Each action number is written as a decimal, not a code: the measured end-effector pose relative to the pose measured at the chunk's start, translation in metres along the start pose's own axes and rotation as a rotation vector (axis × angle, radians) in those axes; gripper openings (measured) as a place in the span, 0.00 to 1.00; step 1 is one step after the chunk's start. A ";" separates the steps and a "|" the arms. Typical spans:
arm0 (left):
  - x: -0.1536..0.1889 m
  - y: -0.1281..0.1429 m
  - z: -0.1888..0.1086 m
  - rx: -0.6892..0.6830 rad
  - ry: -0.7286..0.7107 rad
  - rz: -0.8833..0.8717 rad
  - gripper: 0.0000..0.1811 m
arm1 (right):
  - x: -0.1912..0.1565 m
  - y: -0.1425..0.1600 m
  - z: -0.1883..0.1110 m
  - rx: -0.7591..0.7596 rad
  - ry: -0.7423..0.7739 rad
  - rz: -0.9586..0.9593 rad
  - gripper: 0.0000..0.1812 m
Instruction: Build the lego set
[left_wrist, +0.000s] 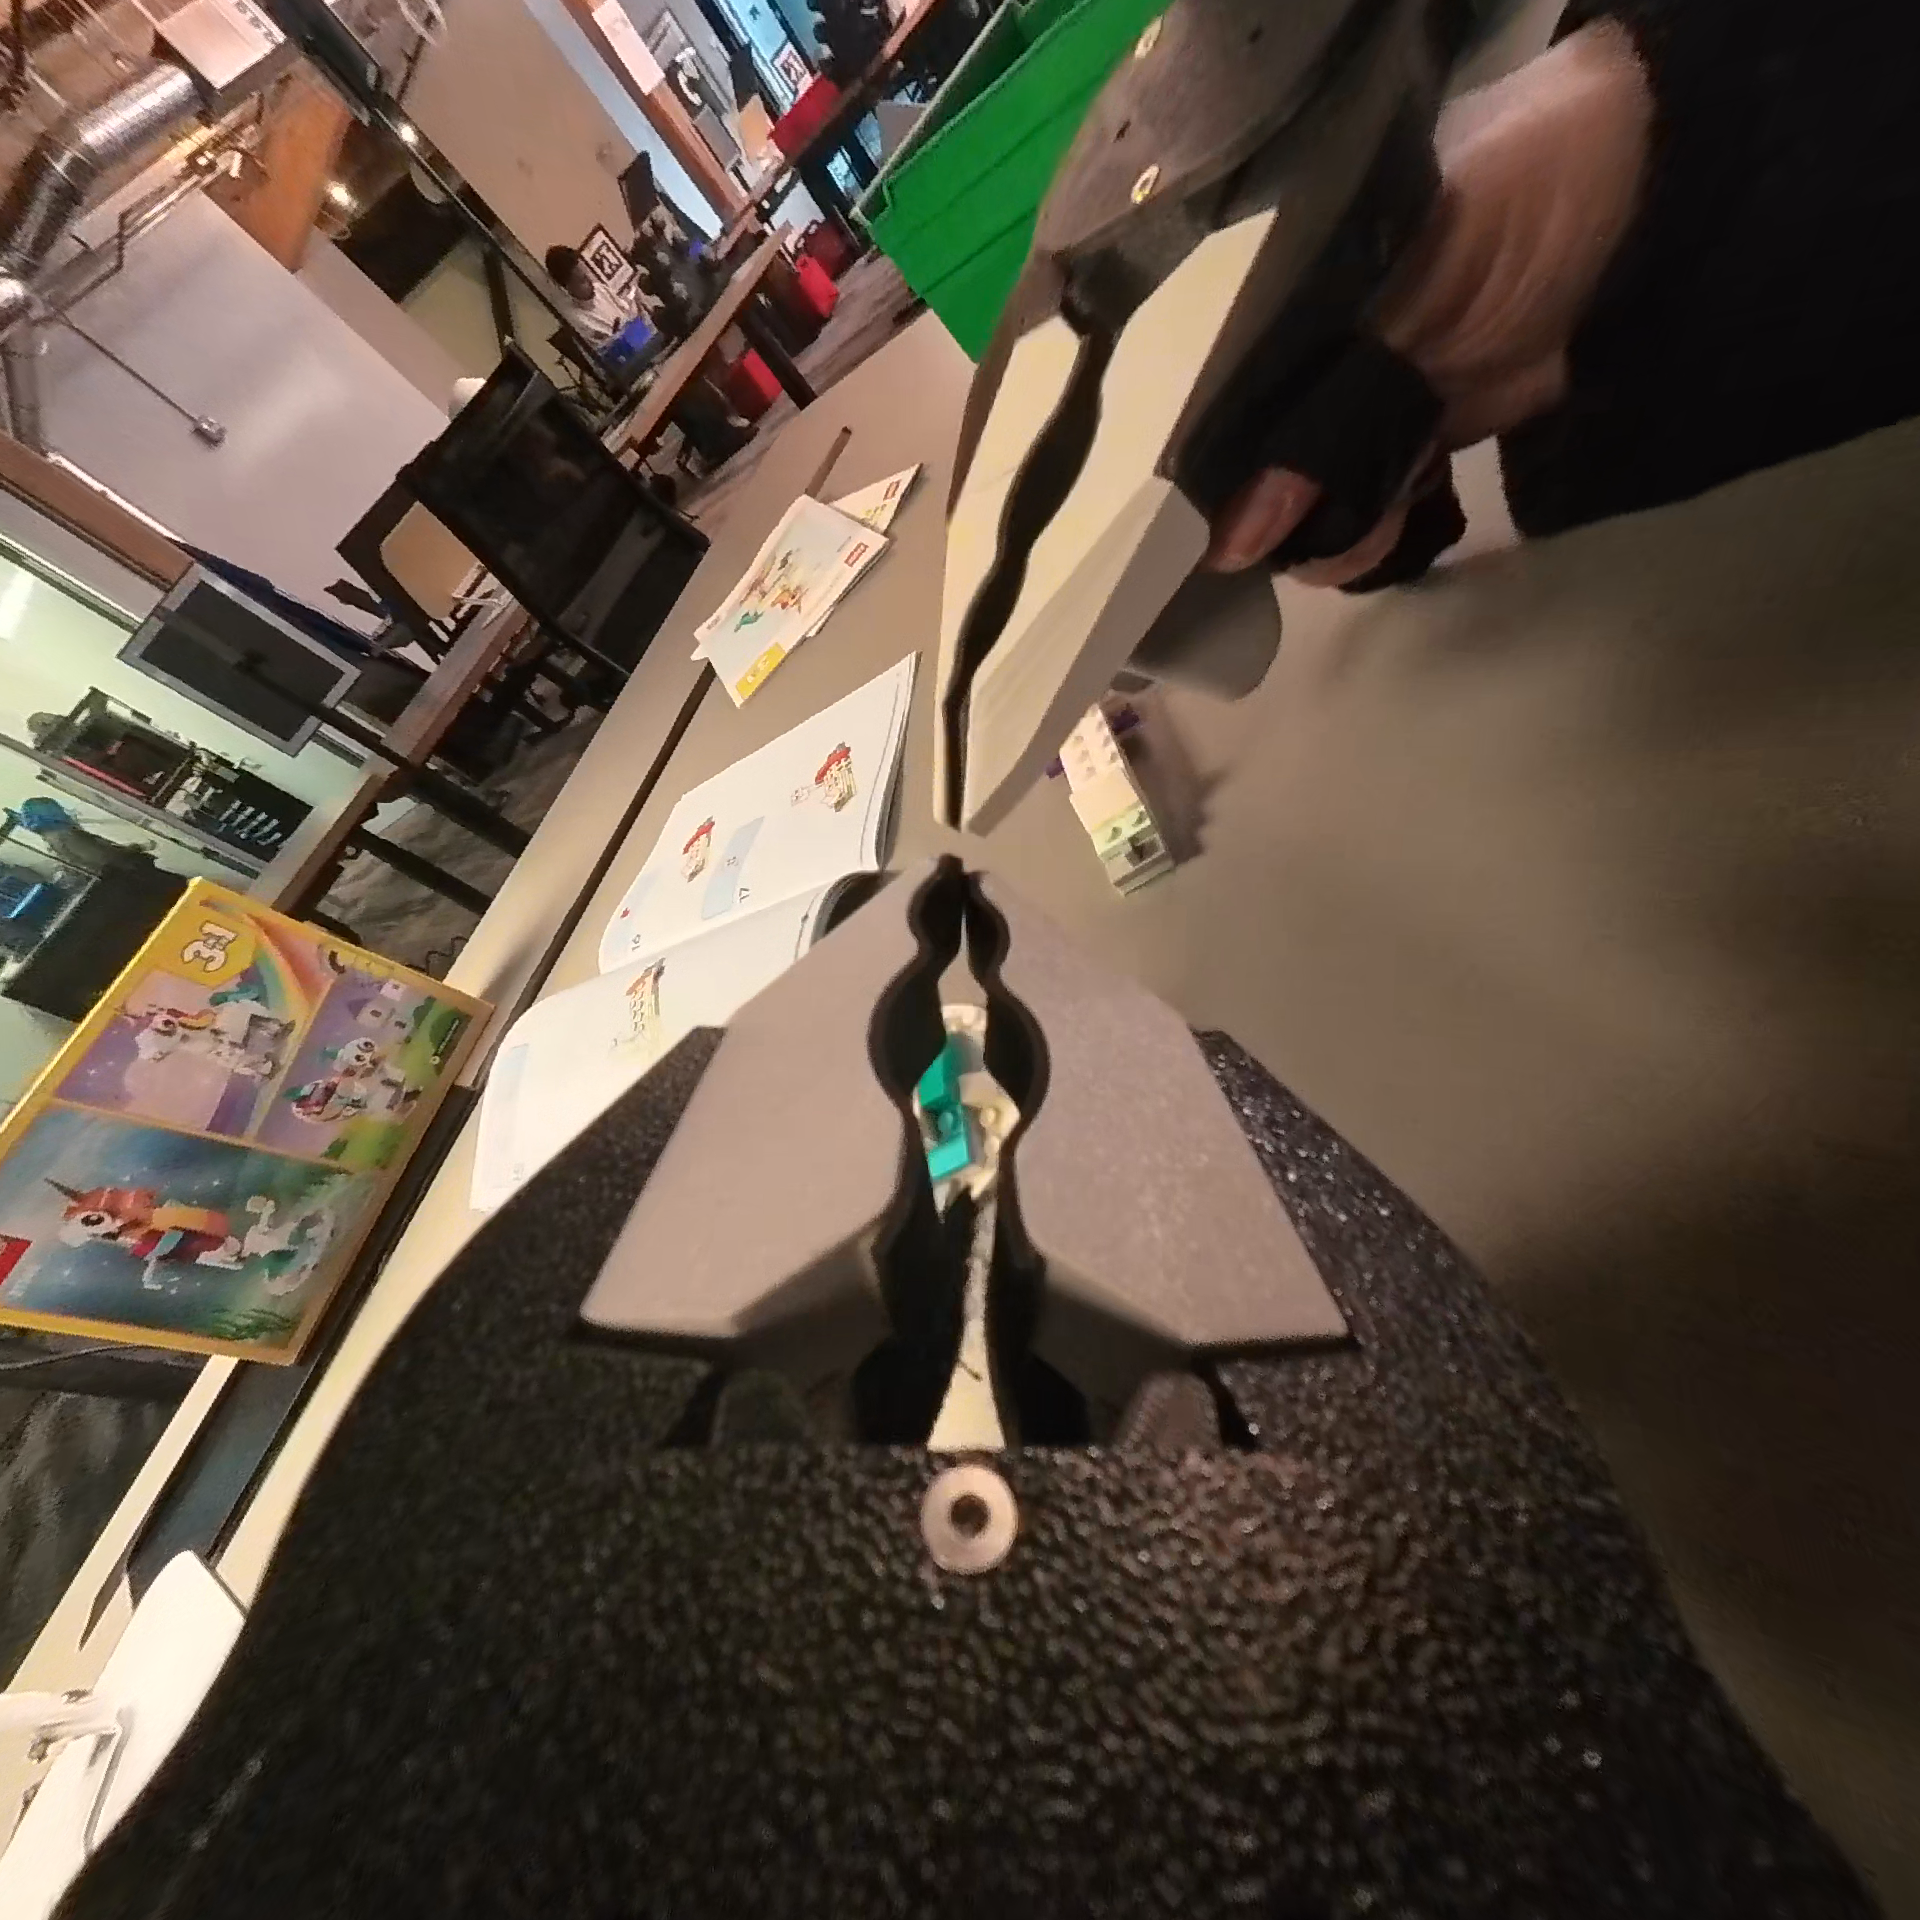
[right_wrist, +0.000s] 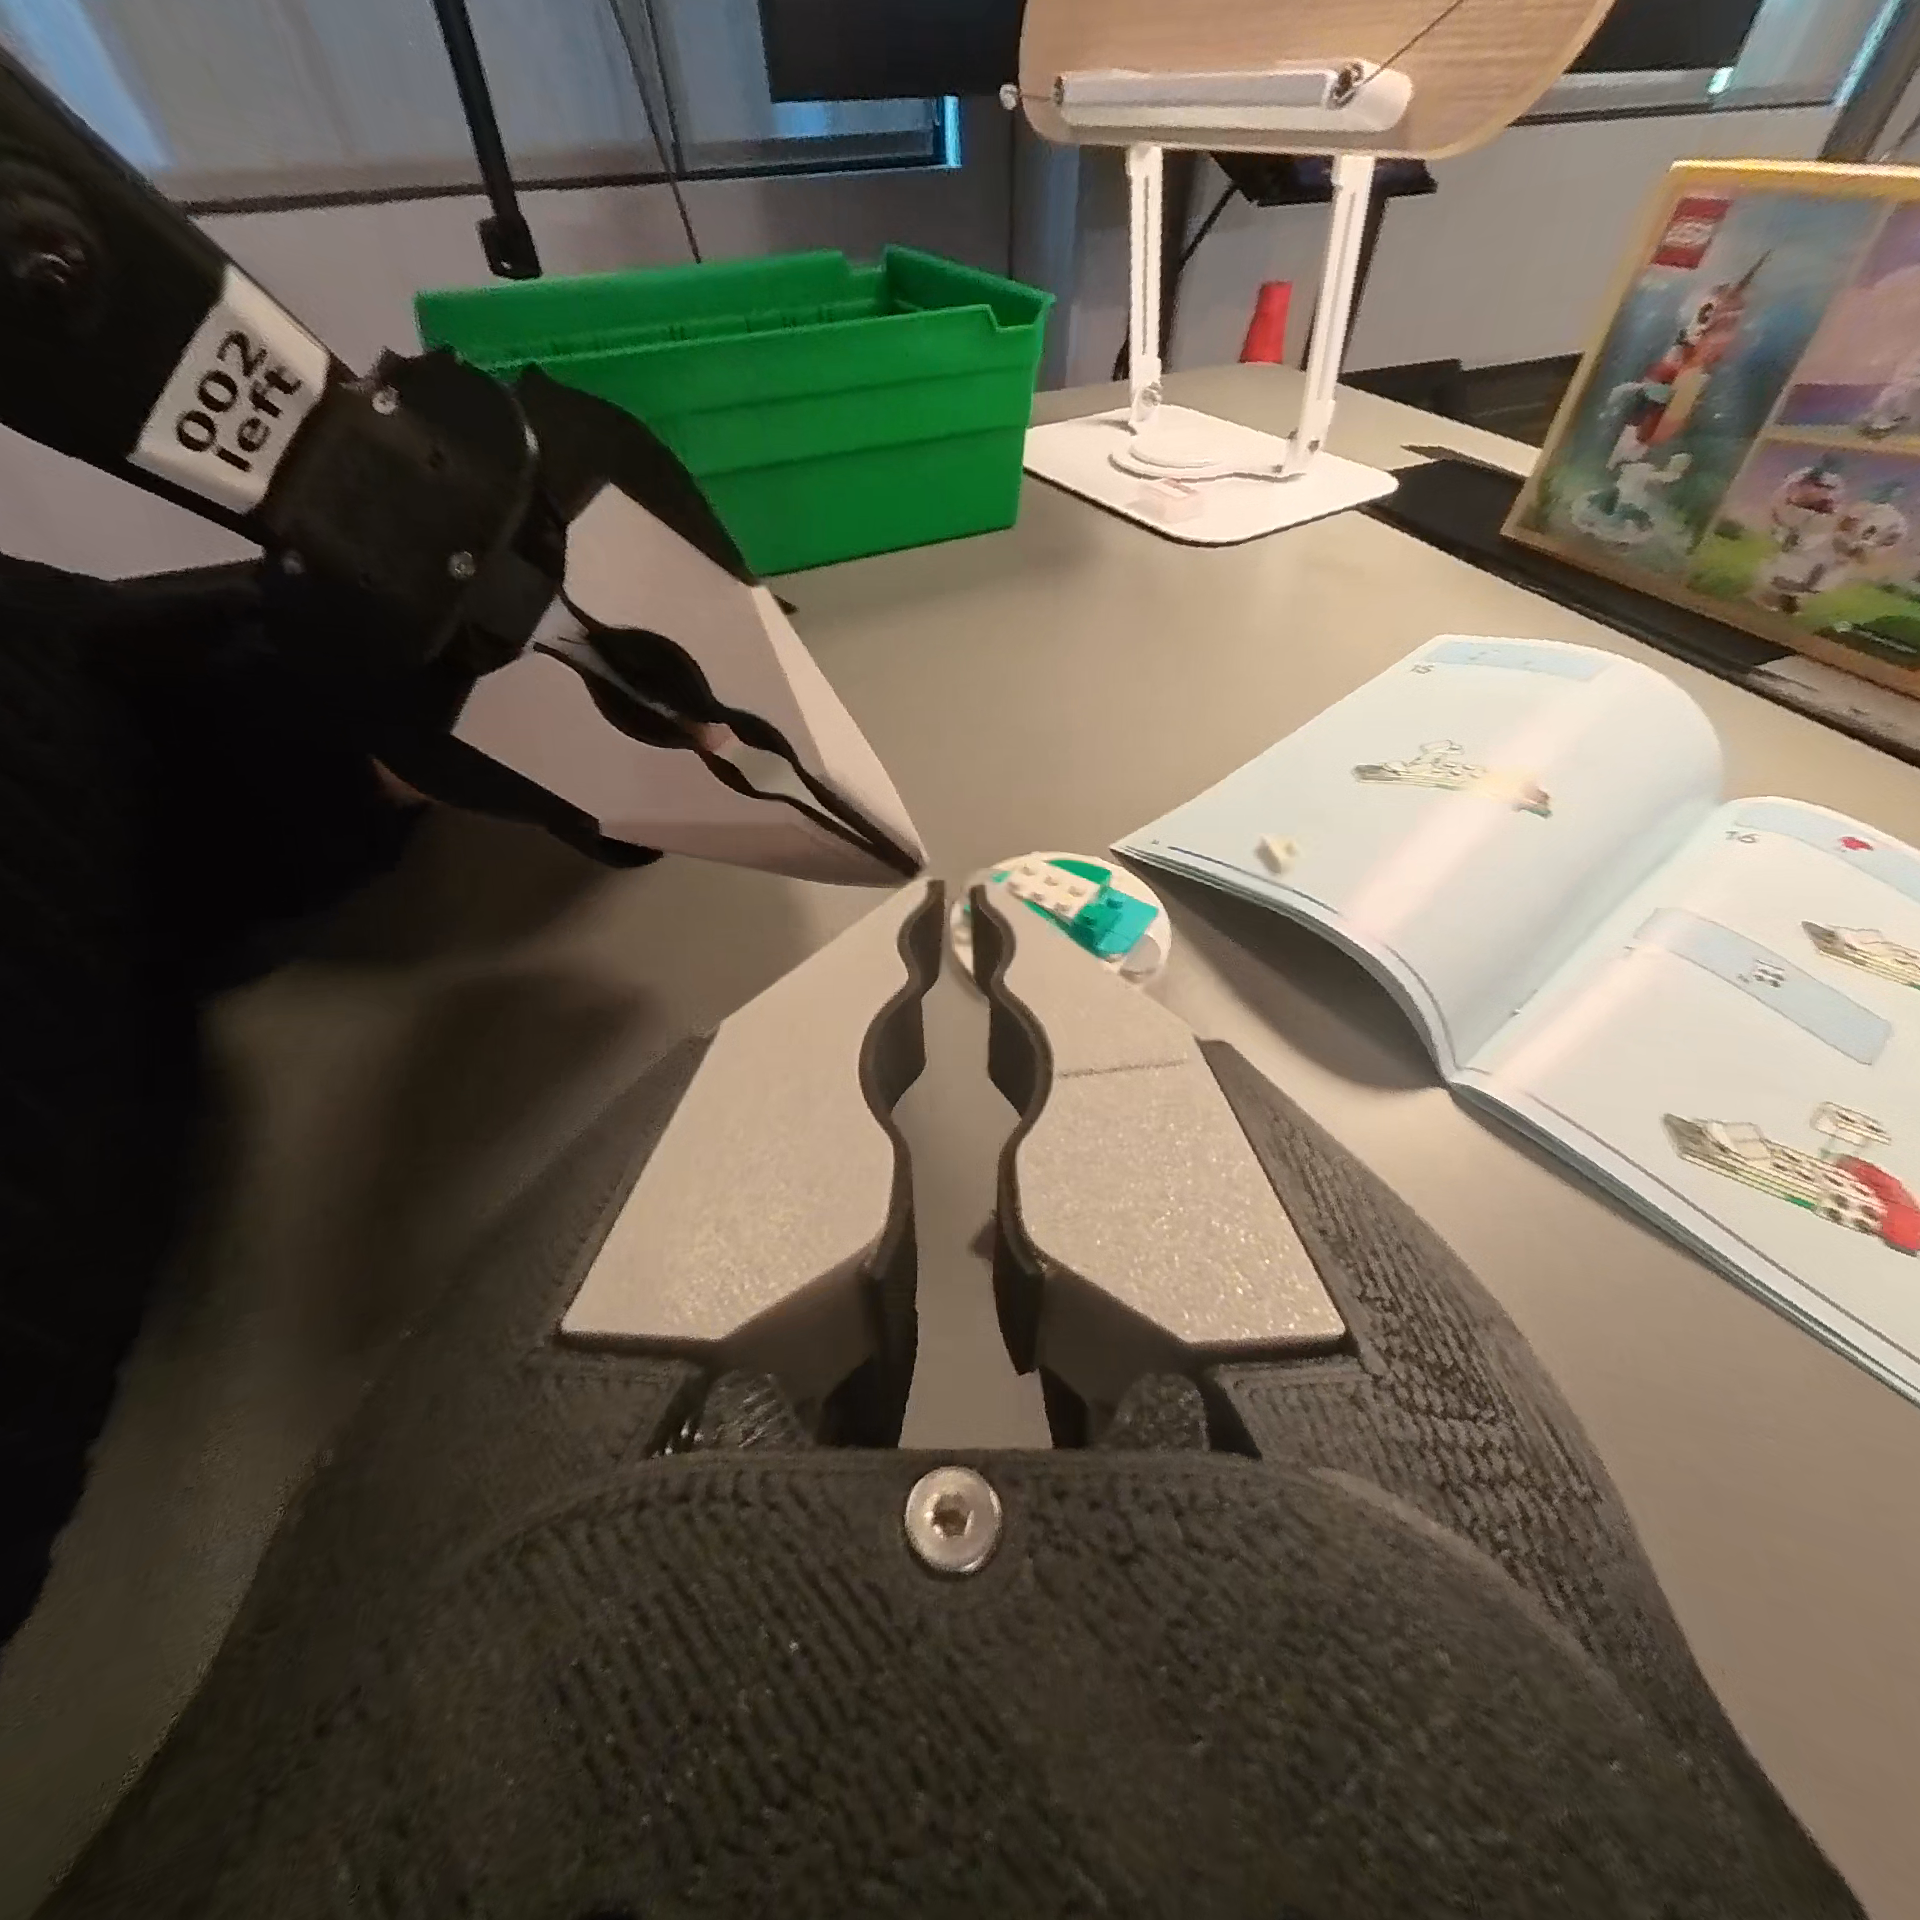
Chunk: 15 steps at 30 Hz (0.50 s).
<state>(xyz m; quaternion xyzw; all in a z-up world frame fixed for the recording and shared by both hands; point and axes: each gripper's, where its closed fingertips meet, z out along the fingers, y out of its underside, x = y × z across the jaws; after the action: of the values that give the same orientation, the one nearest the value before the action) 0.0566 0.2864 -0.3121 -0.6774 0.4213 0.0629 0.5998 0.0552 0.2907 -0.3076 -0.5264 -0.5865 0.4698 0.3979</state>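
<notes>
A small build (right_wrist: 1060, 912) lies on the grey table: a white round plate with teal bricks and a white plate on top. In the left wrist view it shows through my left fingers' gap (left_wrist: 956, 1122). My left gripper (left_wrist: 958, 871) is shut, with nothing seen between its tips. My right gripper (right_wrist: 954, 891) is open by a narrow gap and empty, just in front of the build. The two grippers meet tip to tip; the right one (left_wrist: 951, 821) comes in from above and the left one (right_wrist: 914, 864) from the left. A second white and pale green build (left_wrist: 1117, 821) stands behind the right gripper.
An open instruction booklet (right_wrist: 1507, 883) lies right of the build with a small white piece (right_wrist: 1280, 852) on its page. The set's box (right_wrist: 1745, 416) stands at far right. A green bin (right_wrist: 769, 395) and a white stand (right_wrist: 1216, 457) are behind. More booklets (left_wrist: 800, 592) lie near the table edge. Both grippers' tips are close together, under 4 cm apart.
</notes>
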 end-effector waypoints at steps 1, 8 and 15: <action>0.000 0.001 0.000 -0.006 0.002 -0.005 0.00 | 0.004 0.000 -0.002 -0.003 0.019 -0.005 0.02; -0.021 0.023 -0.003 -0.071 -0.072 -0.164 0.00 | 0.031 -0.001 -0.014 -0.026 0.139 -0.035 0.04; -0.060 0.047 -0.023 -0.048 -0.180 -0.440 0.00 | 0.061 -0.007 0.011 -0.191 0.173 -0.081 0.10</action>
<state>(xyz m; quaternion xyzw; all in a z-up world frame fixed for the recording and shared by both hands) -0.0213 0.2996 -0.3063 -0.7588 0.2067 0.0007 0.6177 0.0354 0.3499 -0.3049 -0.5763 -0.6127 0.3484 0.4137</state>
